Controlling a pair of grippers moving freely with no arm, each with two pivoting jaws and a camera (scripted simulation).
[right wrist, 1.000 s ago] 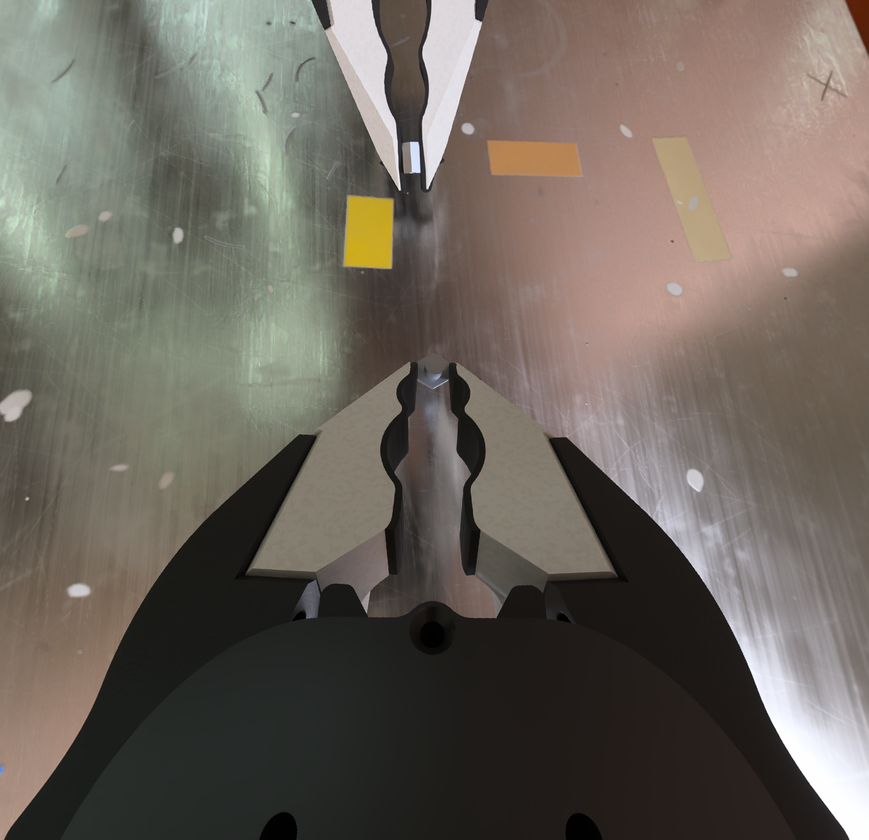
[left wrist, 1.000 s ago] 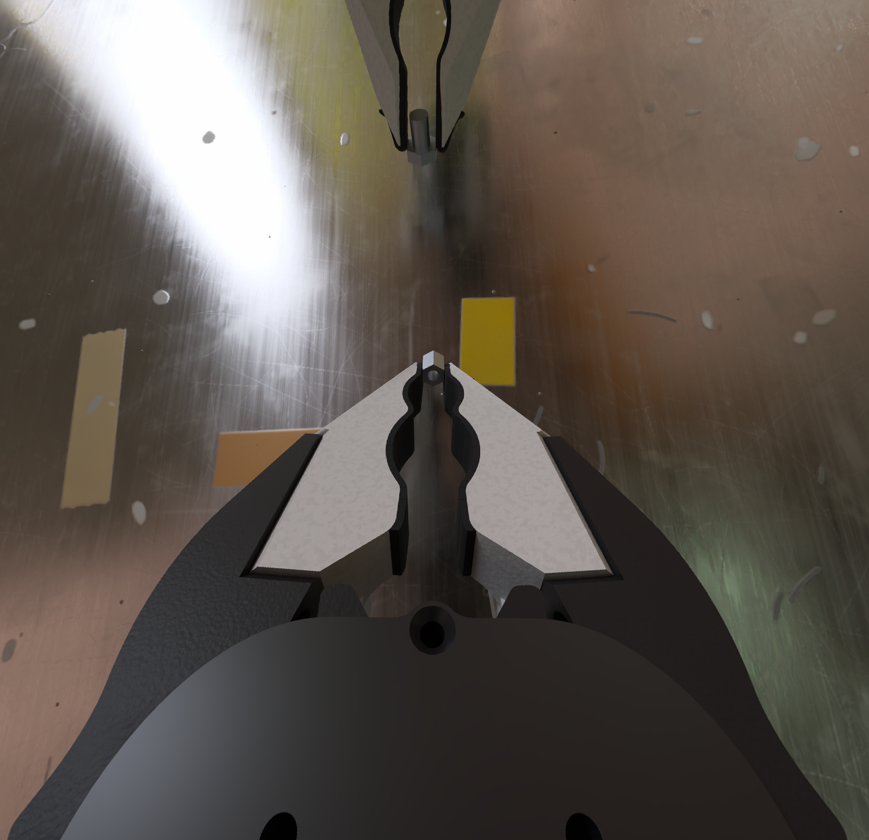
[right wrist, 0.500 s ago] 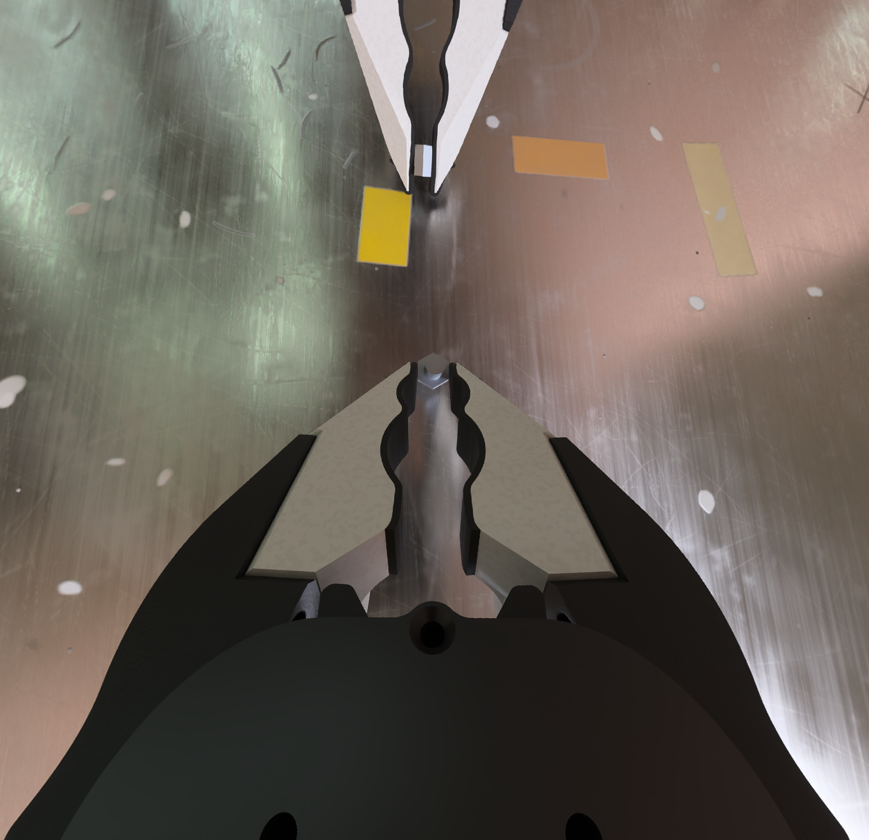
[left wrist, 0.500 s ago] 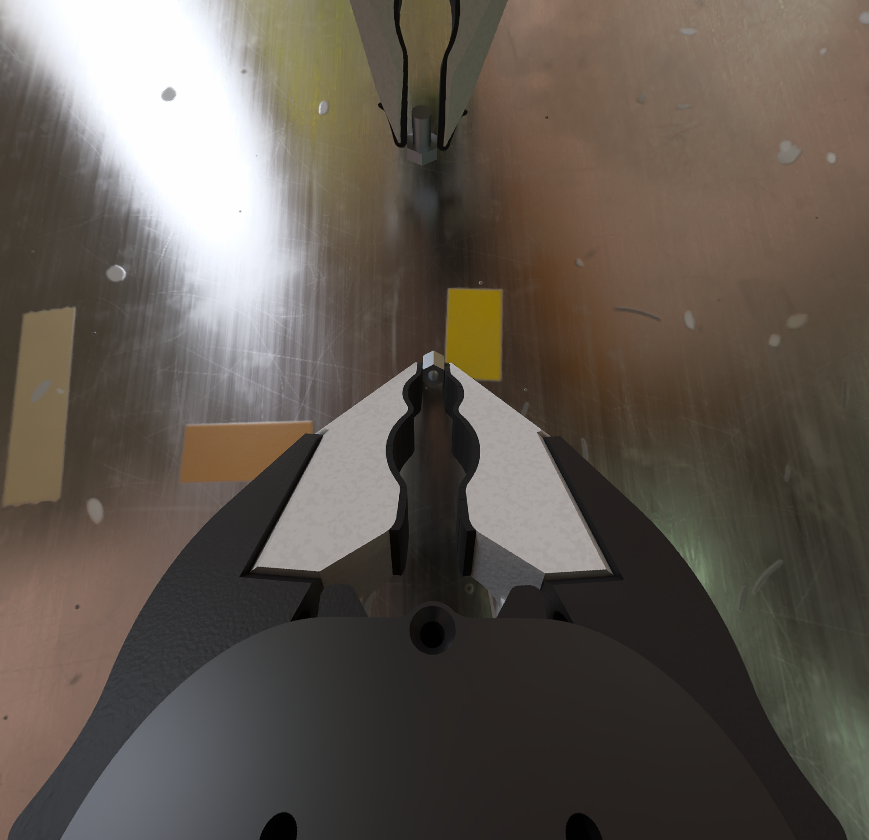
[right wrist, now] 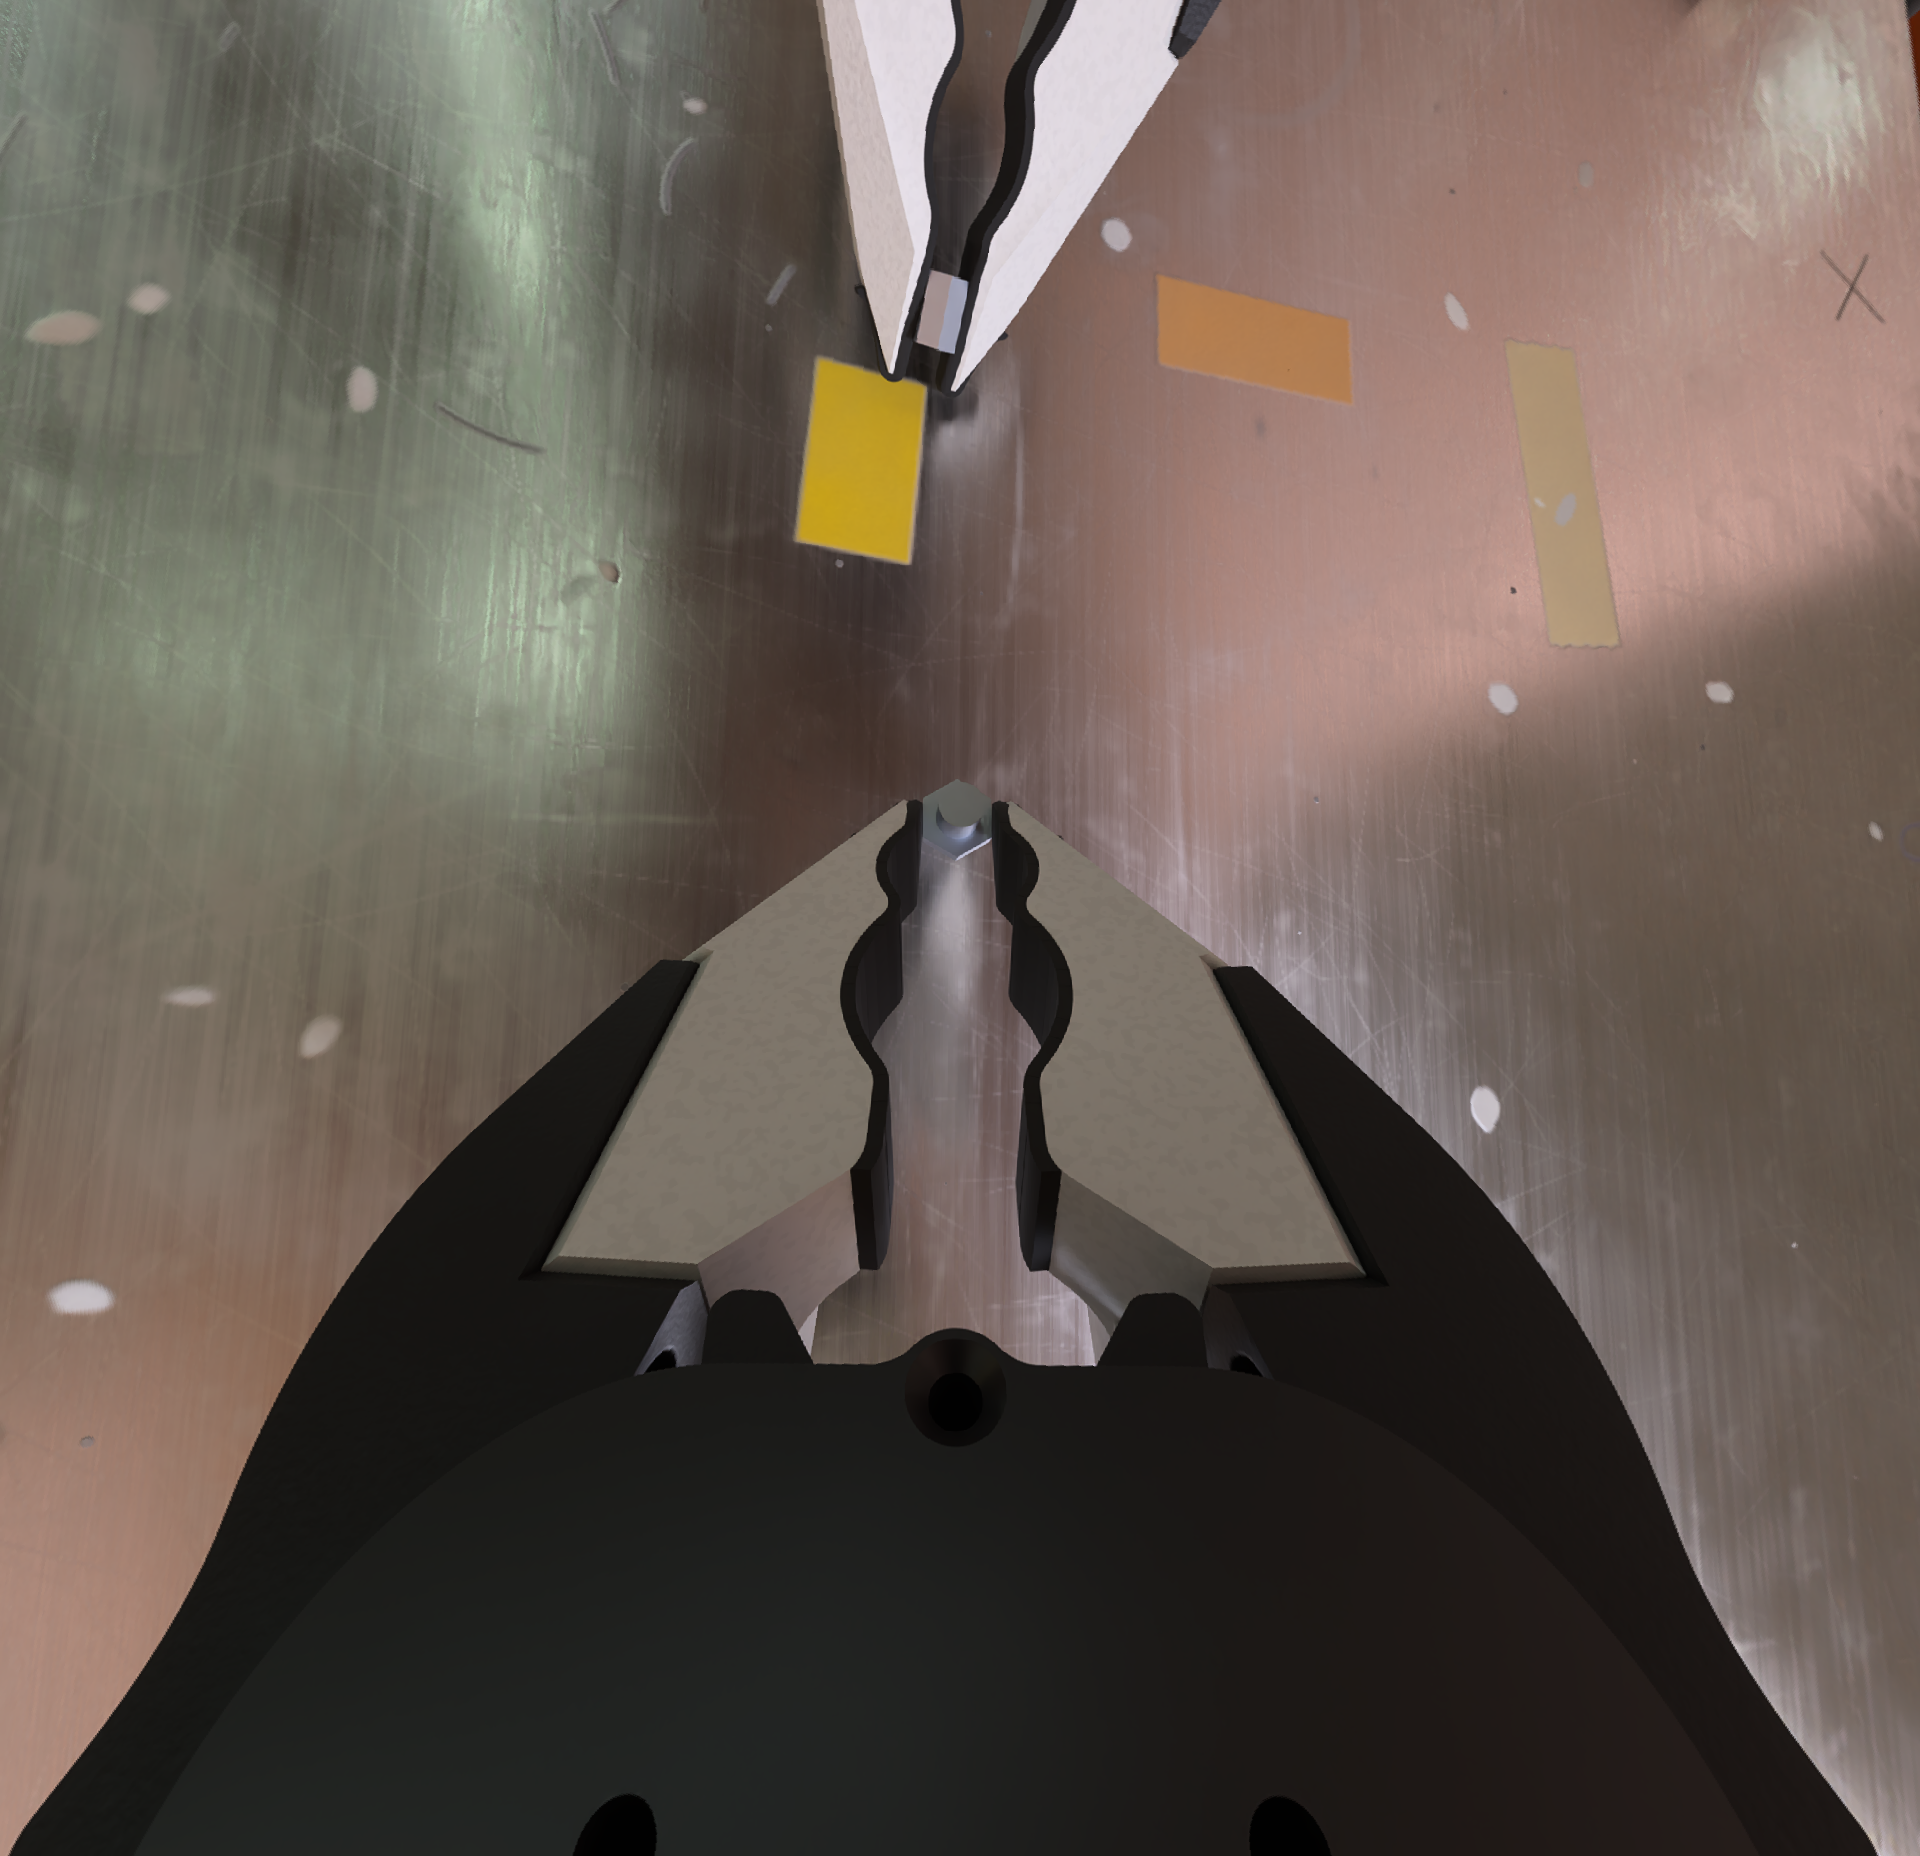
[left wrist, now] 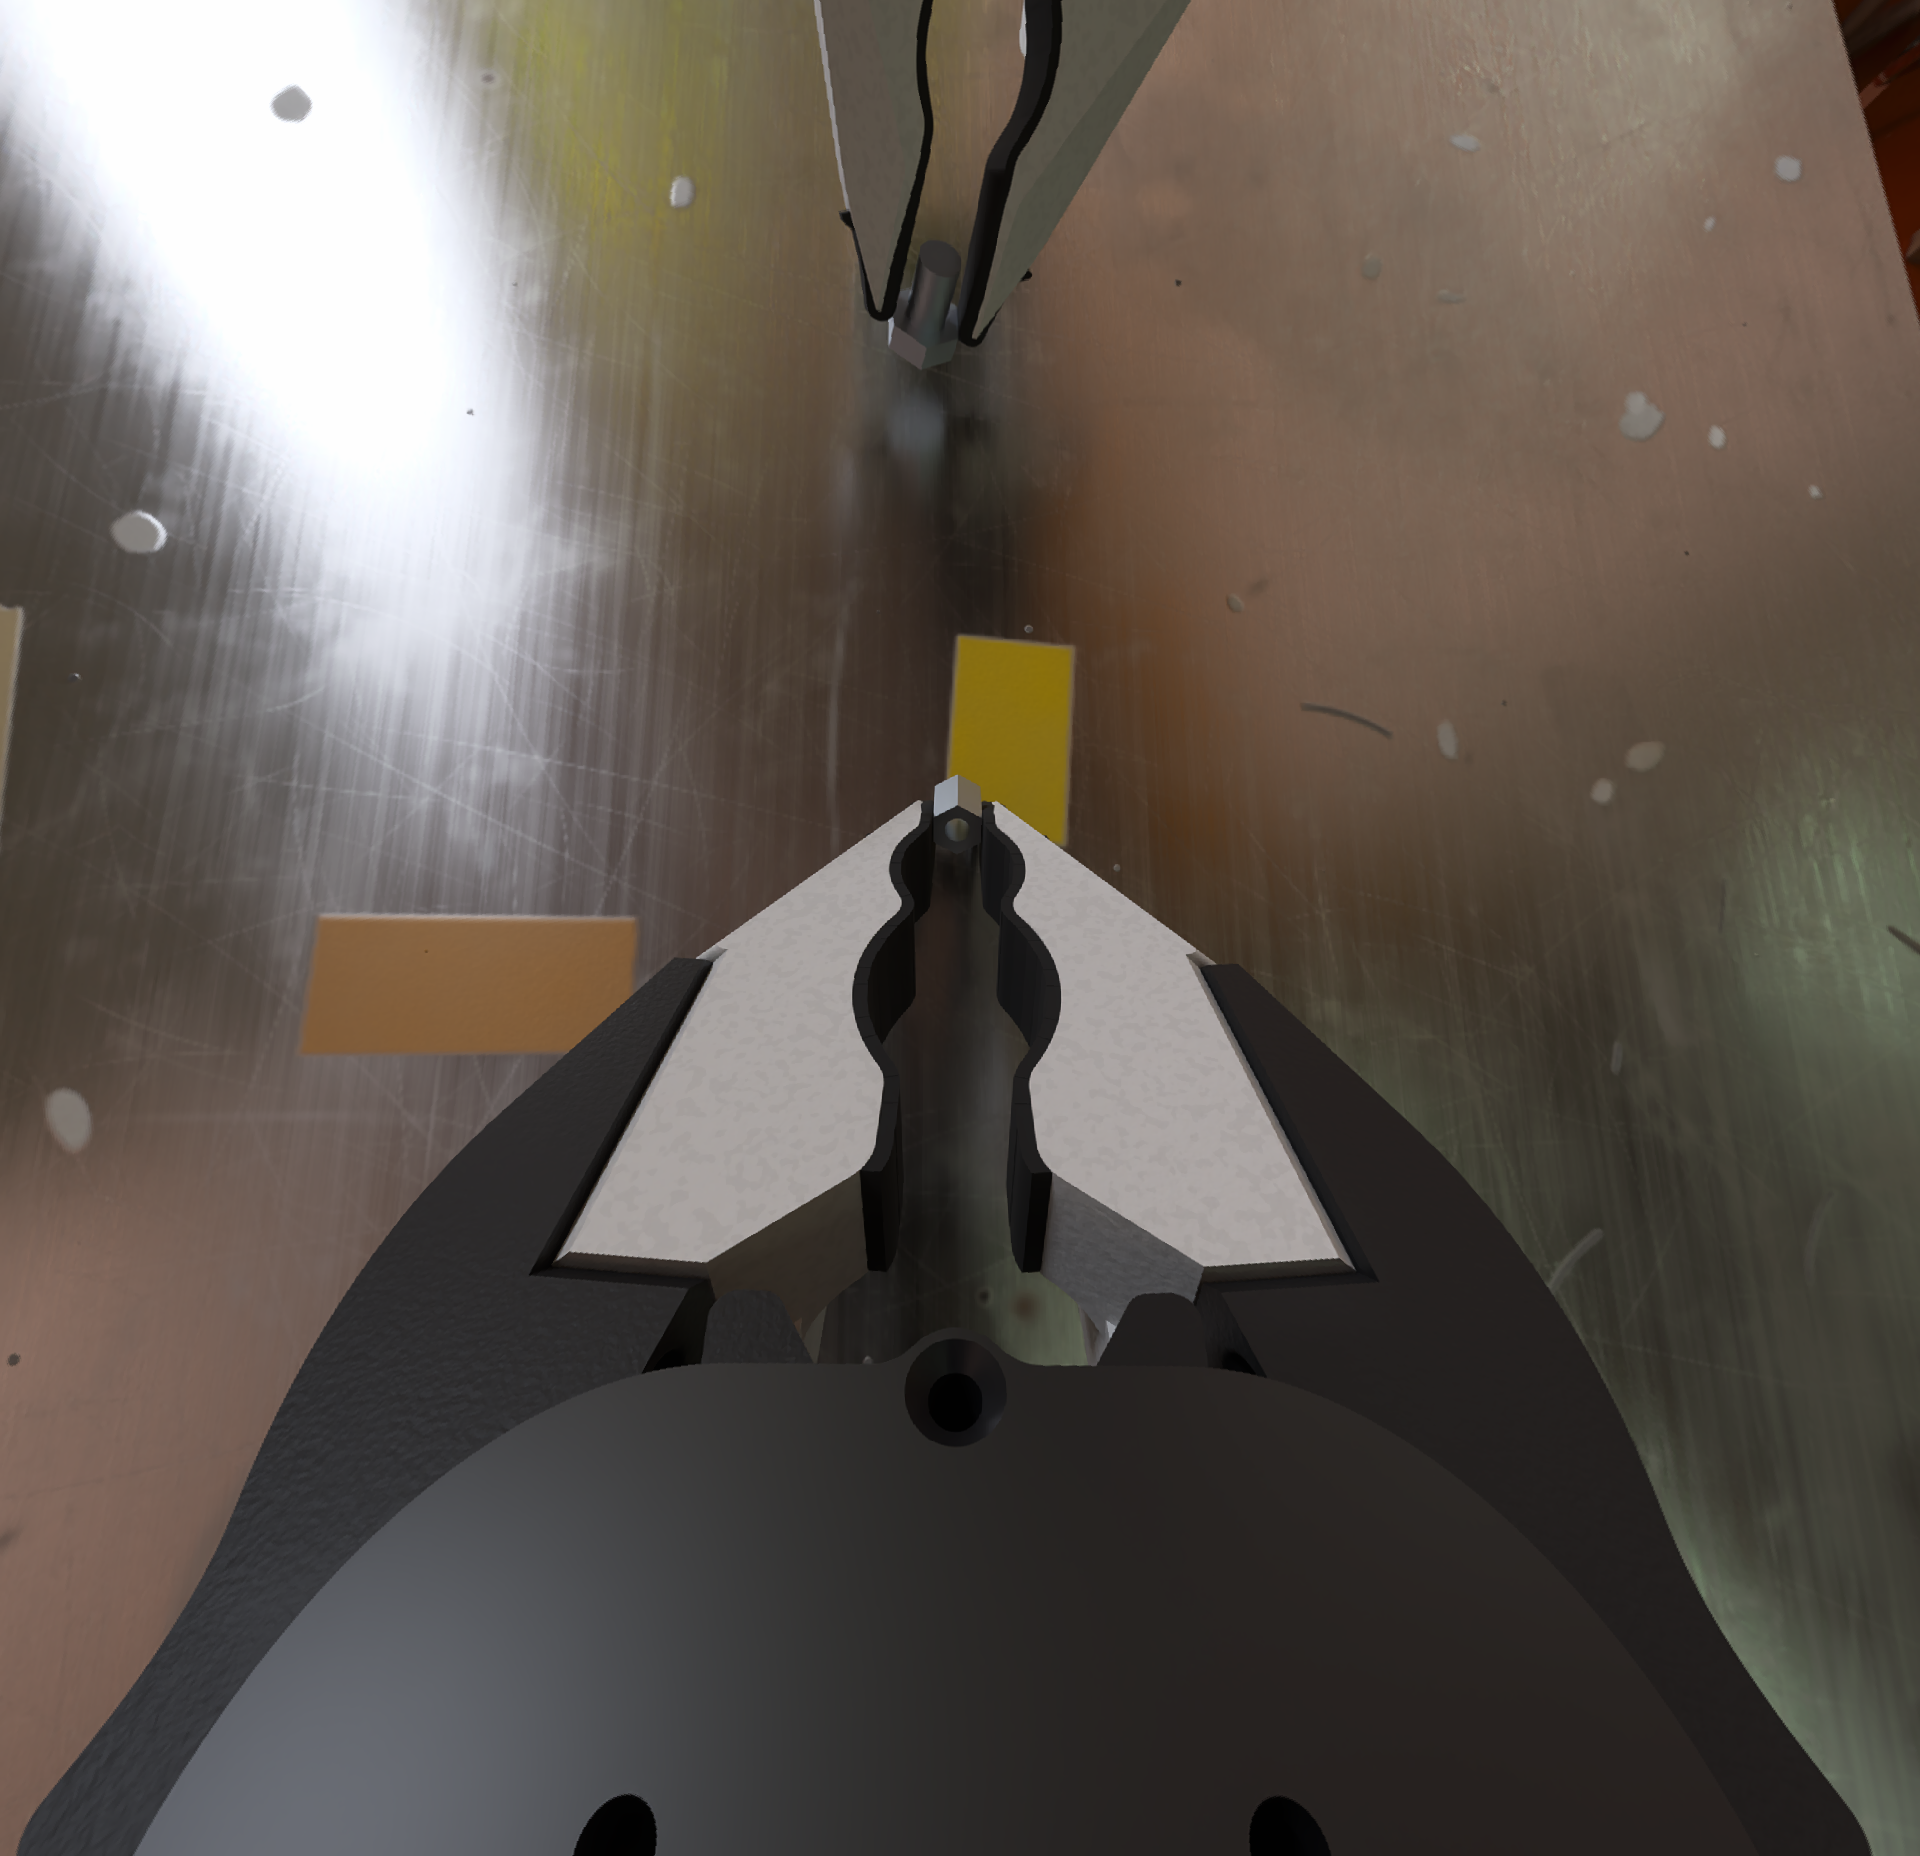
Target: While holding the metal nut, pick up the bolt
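My left gripper (left wrist: 957, 819) is shut on a small silver hex nut (left wrist: 957, 809) at its fingertips, above the scratched metal table. From the right wrist view this gripper (right wrist: 928, 367) comes down from the top, the nut (right wrist: 940, 312) pinched between its white fingers. My right gripper (right wrist: 957, 824) is shut on the bolt (right wrist: 958, 830), whose hex head shows at the tips. In the left wrist view the right gripper (left wrist: 927, 326) hangs from the top, holding the bolt (left wrist: 925, 300) with its shaft up and its head below the tips, above the table.
A yellow tape patch (left wrist: 1013, 731) lies on the metal table (left wrist: 1455, 871) just past my left fingertips. An orange patch (left wrist: 468, 983) lies to the left. A tan strip (right wrist: 1562, 492) and the orange patch (right wrist: 1252, 339) lie at the right in the right wrist view. White flecks dot the table.
Both grippers stay shut on their parts. The tape patches have slid in both views and the far gripper now looks tilted and larger, so the grippers have shifted a little relative to the table.
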